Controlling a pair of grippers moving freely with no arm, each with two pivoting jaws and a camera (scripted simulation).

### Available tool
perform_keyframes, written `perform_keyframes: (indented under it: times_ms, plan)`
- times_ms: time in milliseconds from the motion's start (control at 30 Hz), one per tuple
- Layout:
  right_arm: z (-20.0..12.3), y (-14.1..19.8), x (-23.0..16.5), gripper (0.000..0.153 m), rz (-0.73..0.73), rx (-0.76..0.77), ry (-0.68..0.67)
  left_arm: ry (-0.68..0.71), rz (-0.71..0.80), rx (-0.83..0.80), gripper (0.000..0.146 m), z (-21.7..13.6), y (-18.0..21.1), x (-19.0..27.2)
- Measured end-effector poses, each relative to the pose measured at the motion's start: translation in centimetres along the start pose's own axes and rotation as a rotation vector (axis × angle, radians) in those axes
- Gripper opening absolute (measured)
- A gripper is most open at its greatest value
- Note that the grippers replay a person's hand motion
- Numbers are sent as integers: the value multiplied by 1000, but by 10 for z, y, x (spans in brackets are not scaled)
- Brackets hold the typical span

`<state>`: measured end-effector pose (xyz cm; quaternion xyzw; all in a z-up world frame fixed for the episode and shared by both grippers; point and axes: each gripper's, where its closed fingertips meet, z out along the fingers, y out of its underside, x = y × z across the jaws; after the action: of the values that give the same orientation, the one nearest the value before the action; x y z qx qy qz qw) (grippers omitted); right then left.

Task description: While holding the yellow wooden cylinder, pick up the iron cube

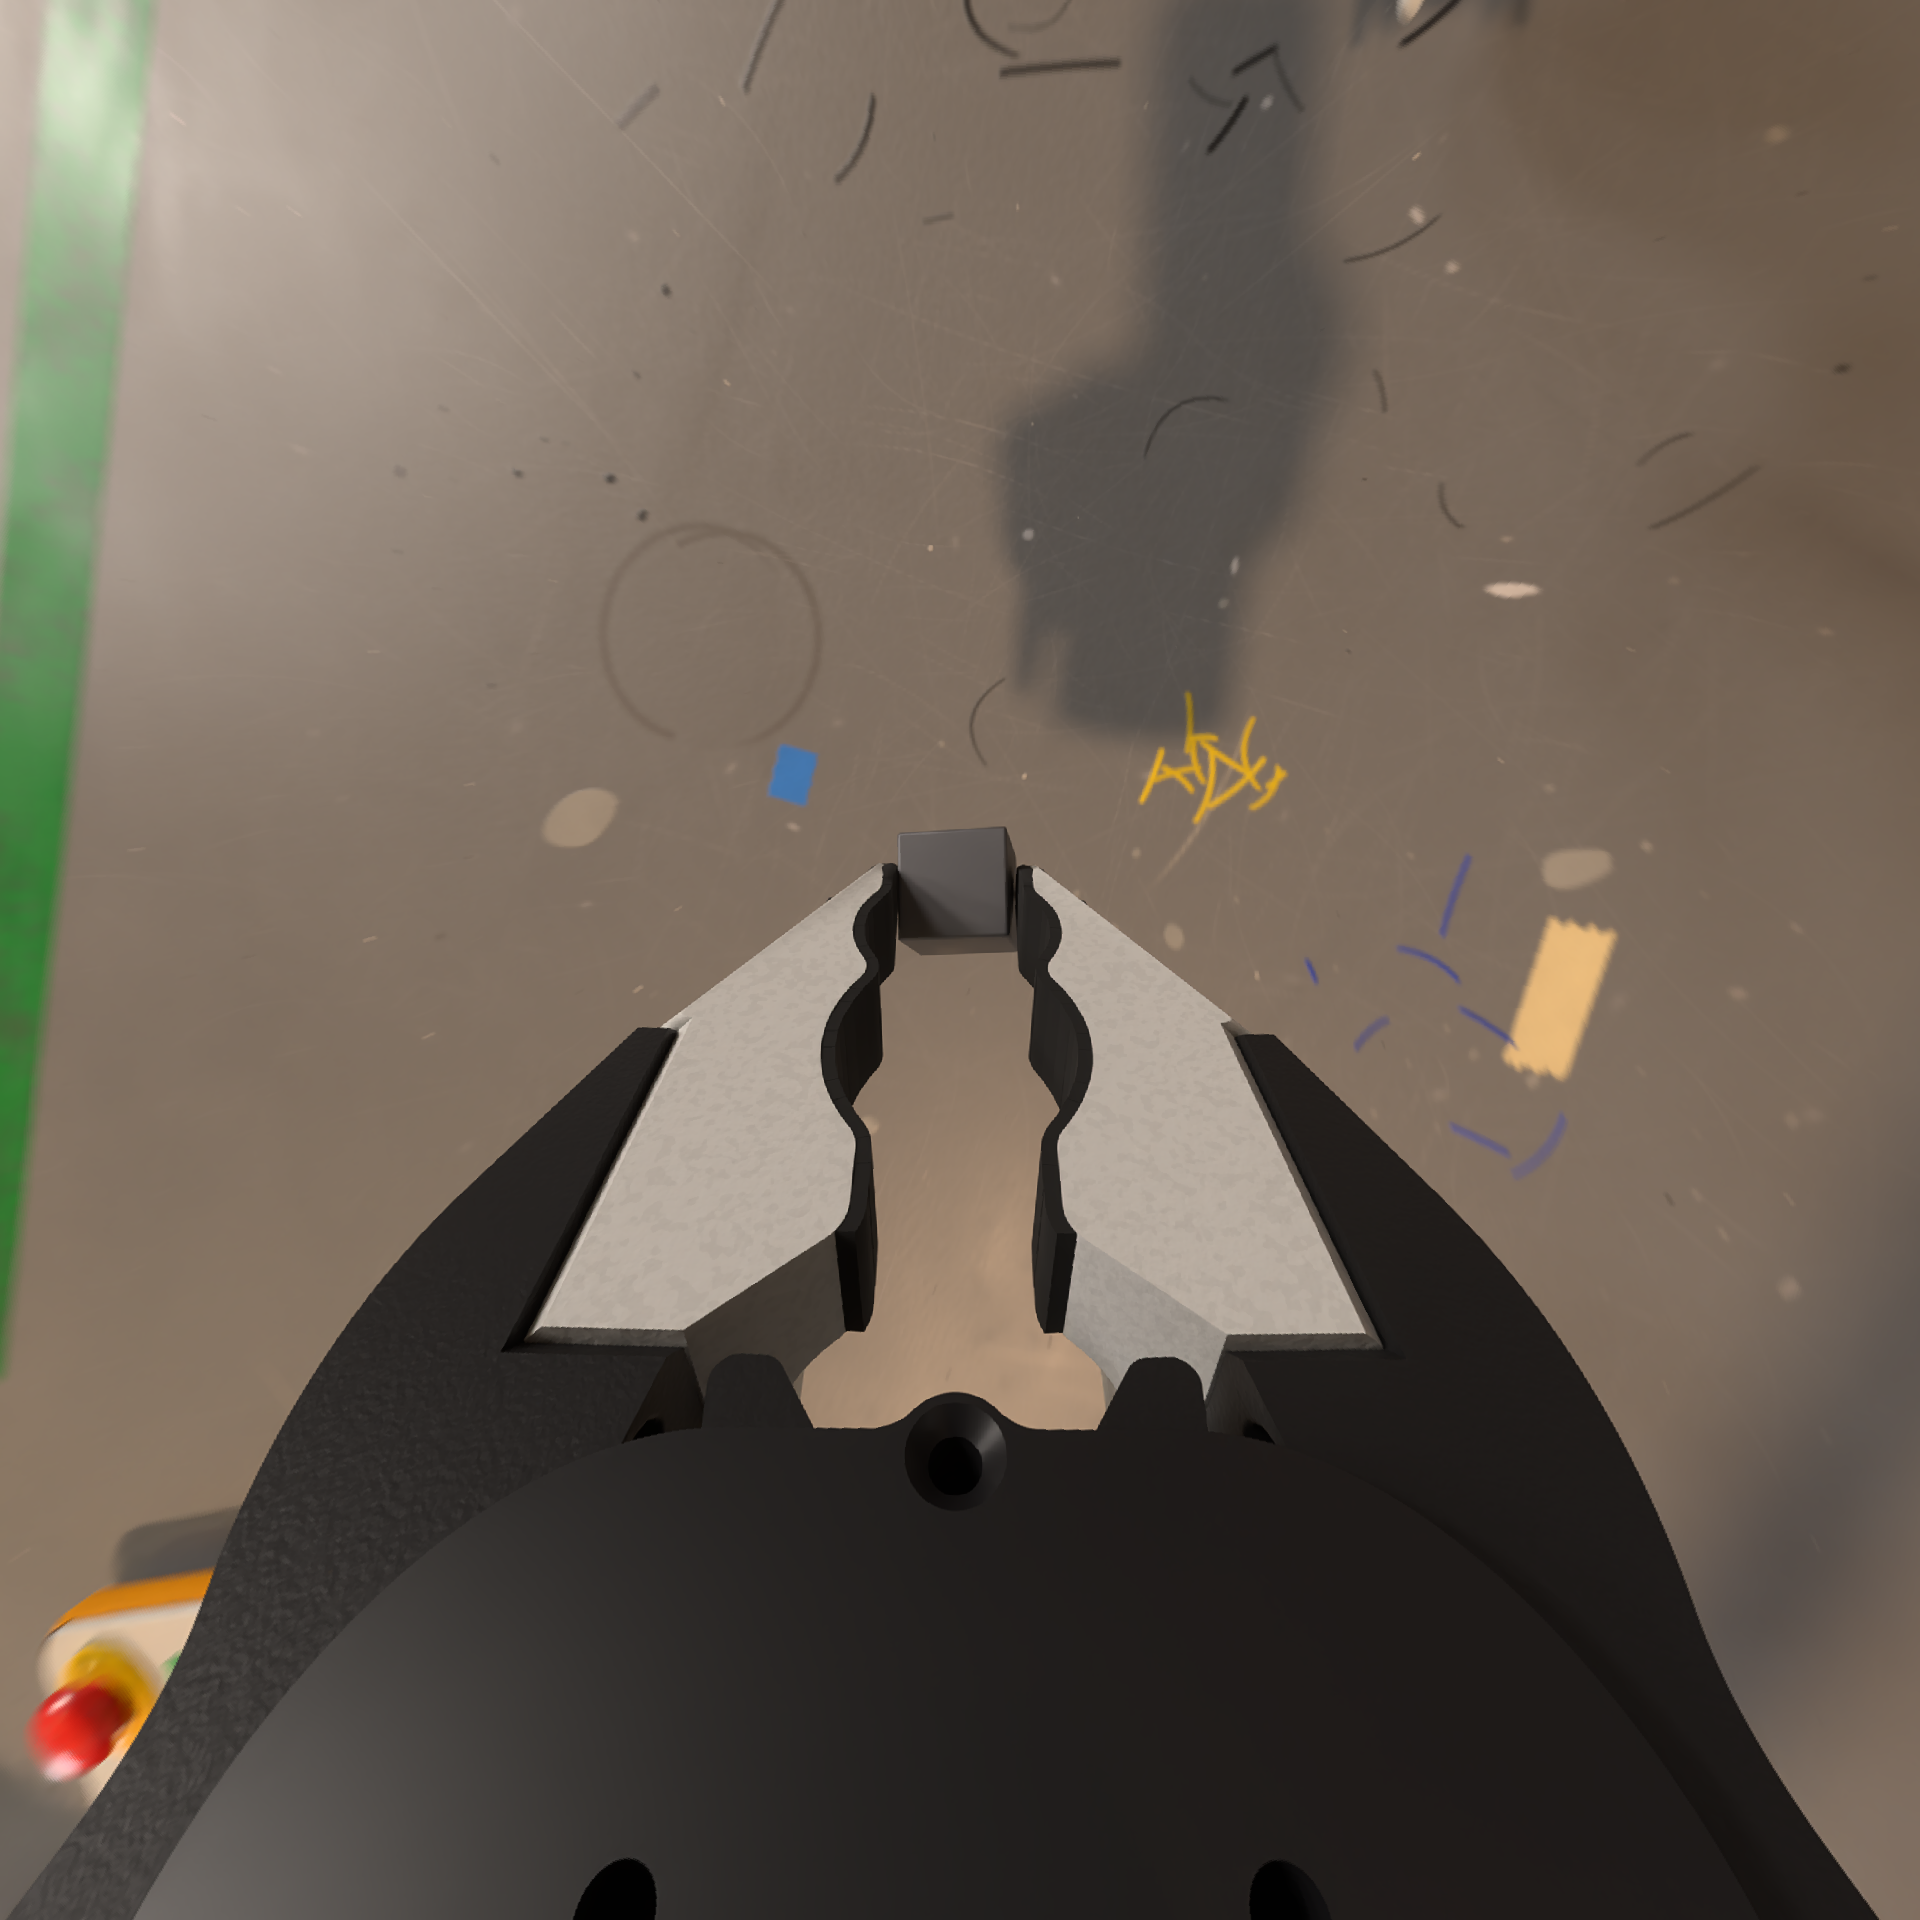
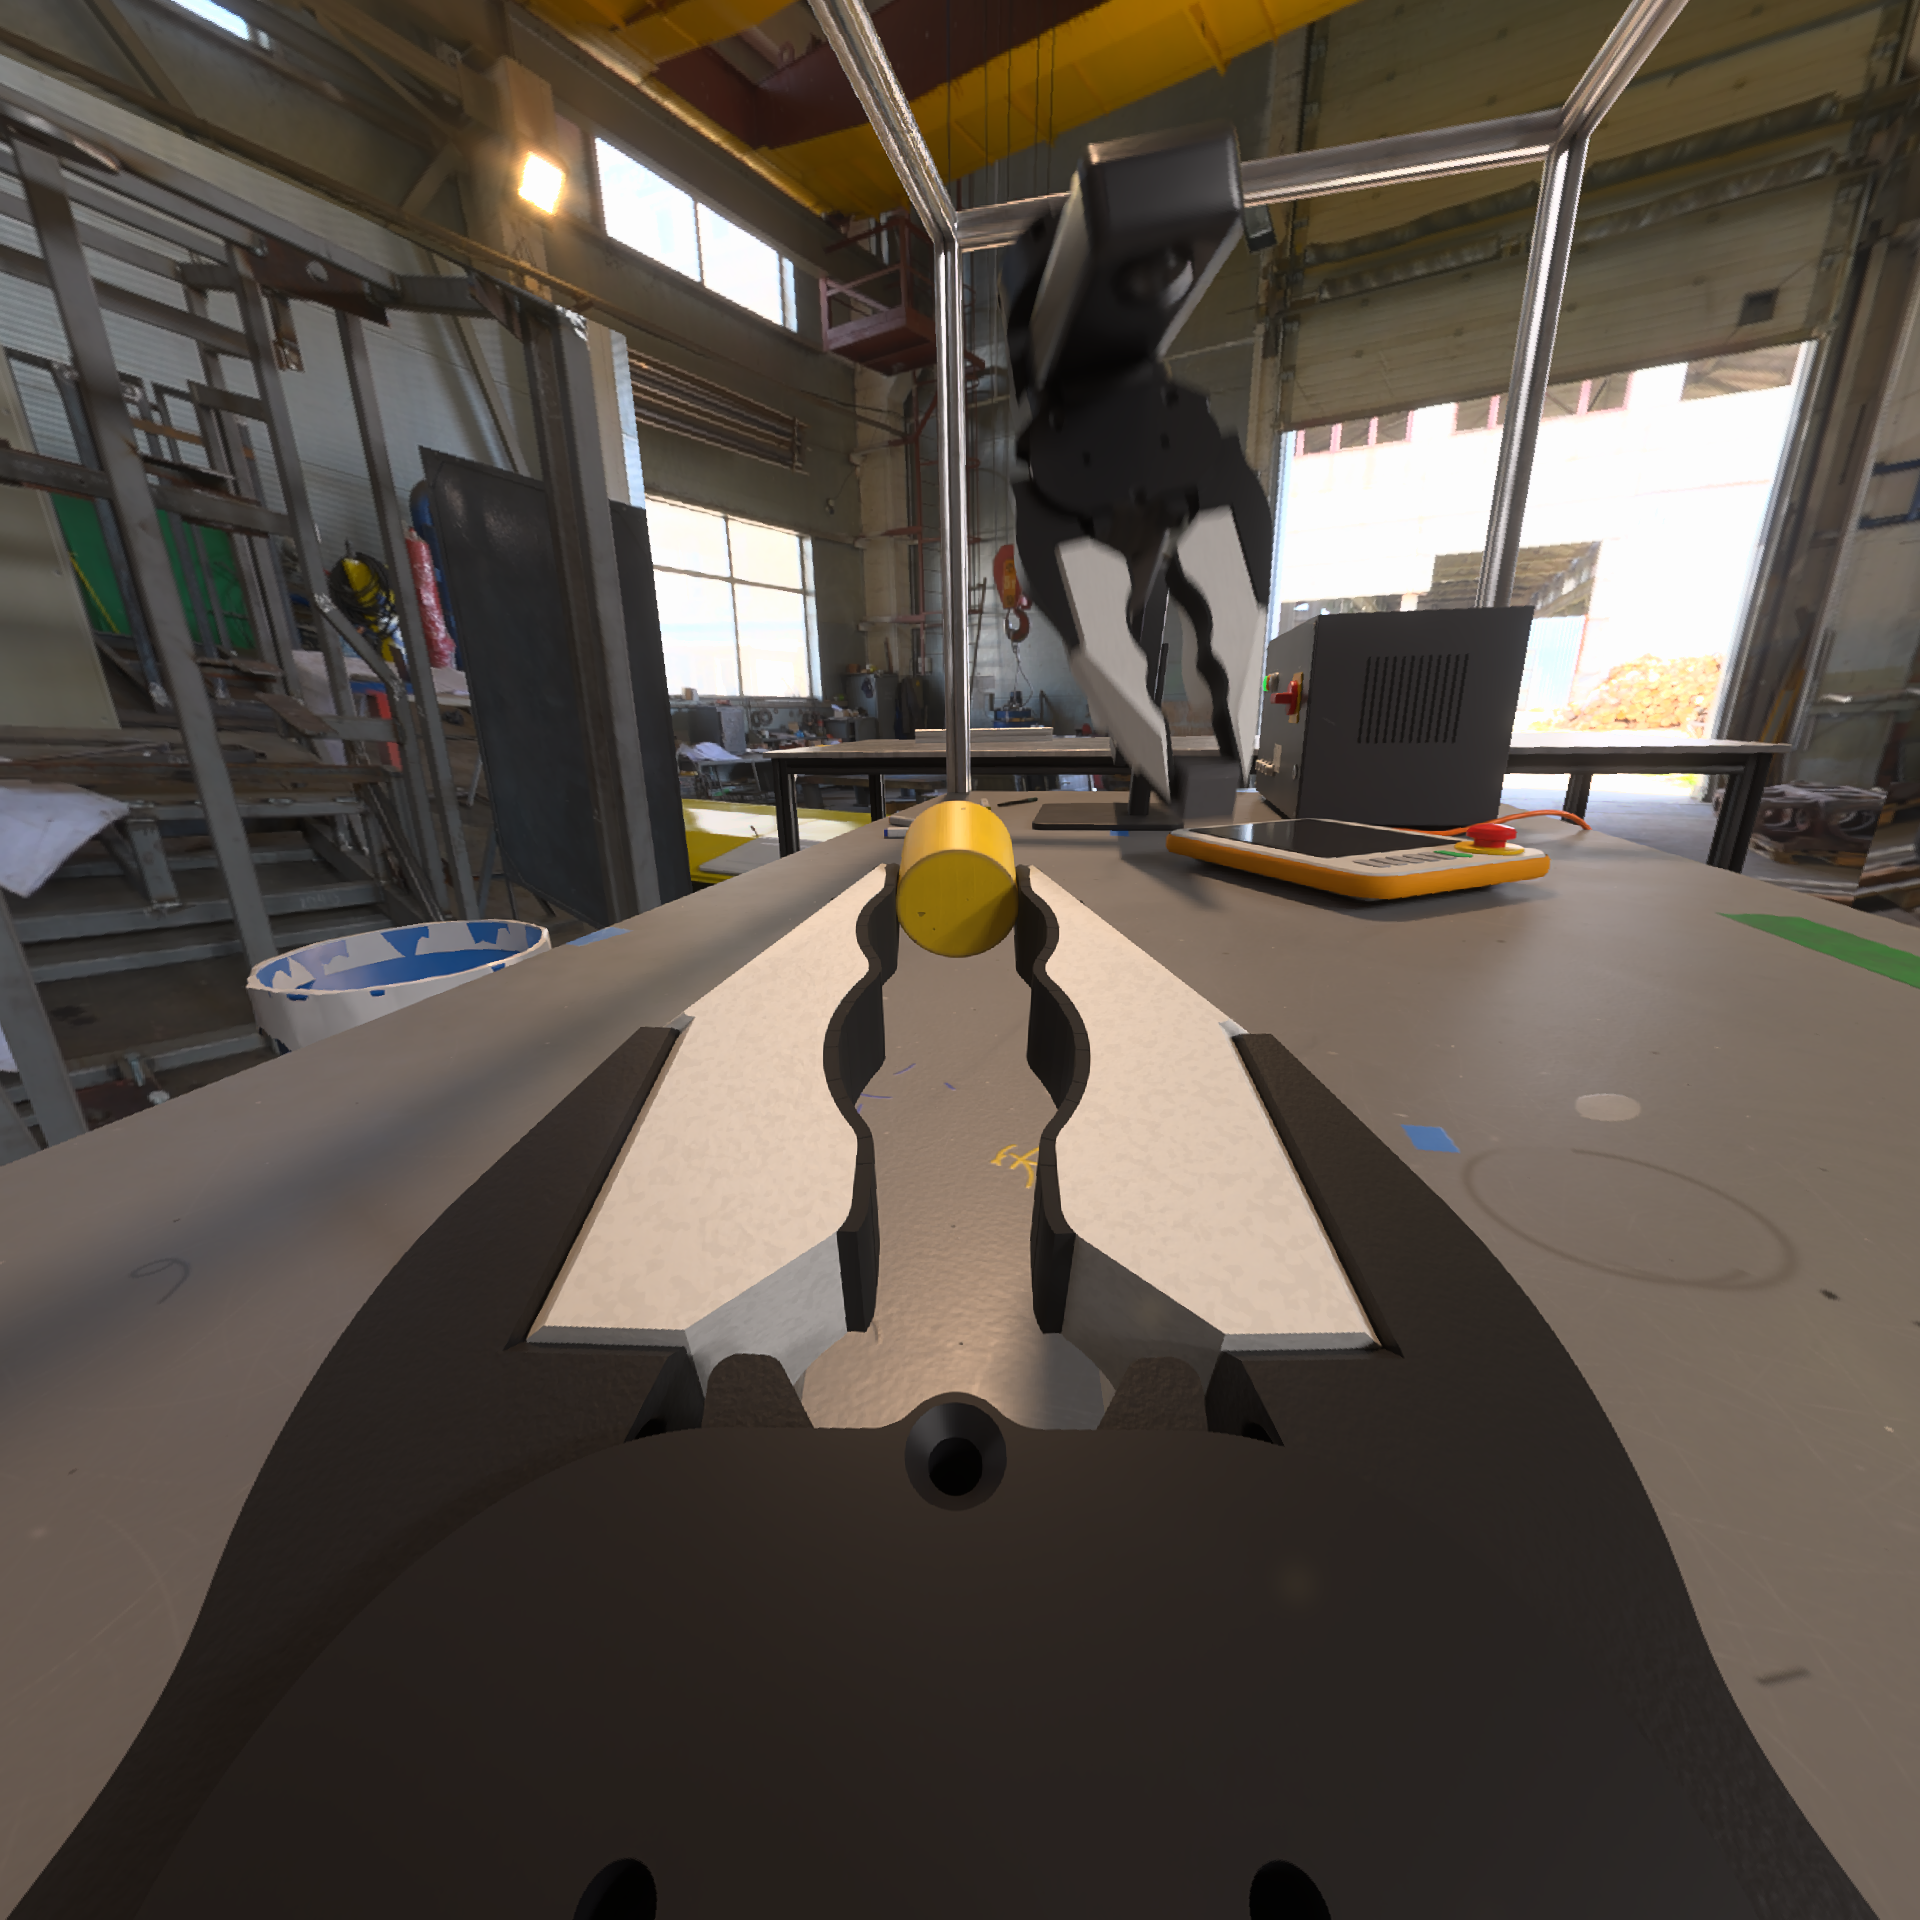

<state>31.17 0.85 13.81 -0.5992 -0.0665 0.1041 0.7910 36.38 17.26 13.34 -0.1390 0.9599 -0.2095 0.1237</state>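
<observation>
In the left wrist view my left gripper (image 1: 956, 883) is shut on the dark grey iron cube (image 1: 954, 885), held between its fingertips above the scuffed table (image 1: 520, 416). In the right wrist view my right gripper (image 2: 956, 883) is shut on the yellow wooden cylinder (image 2: 956, 881), gripped on its sides with a round end facing the camera, above the table. The left gripper (image 2: 1195, 769) also shows there, blurred, farther off to the right, pointing down with the cube (image 2: 1207, 792) at its tips above the table.
An orange-rimmed pendant with a red button (image 2: 1361, 854) and a dark control box (image 2: 1403, 707) stand at the table's far right. The pendant also shows at the lower left of the left wrist view (image 1: 104, 1683). Green tape (image 1: 62, 520) runs along the table edge. A blue-and-white bucket (image 2: 395, 971) stands beside the table.
</observation>
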Motion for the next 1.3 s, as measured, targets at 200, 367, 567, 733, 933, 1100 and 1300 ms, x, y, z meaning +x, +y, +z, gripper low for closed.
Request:
perform_keyframes:
  times_ms: [200,367,567,733,933,1100,1300]
  plan:
    - [1,1,1,21,-4,-6,12,-45,-50,35,22,91,11,1]
    - [1,1,2,21,-5,-10,20,-40,-76,114,22,128,13,0]
    - [0,0,4,21,6,1,30,-85,-83,212,22,131,11,-7]
    - [-1,-1,4,21,4,9,34,-83,-90,316,22,130,11,-7]
    - [-1,-1,4,21,3,12,35,-43,-63,345,22,129,11,-3]
    - [-2,-2,4,21,4,20,37,-96,-57,343,22,128,12,-6]
    - [-2,-2,4,21,2,19,37,-220,-44,324,22,127,13,-12]
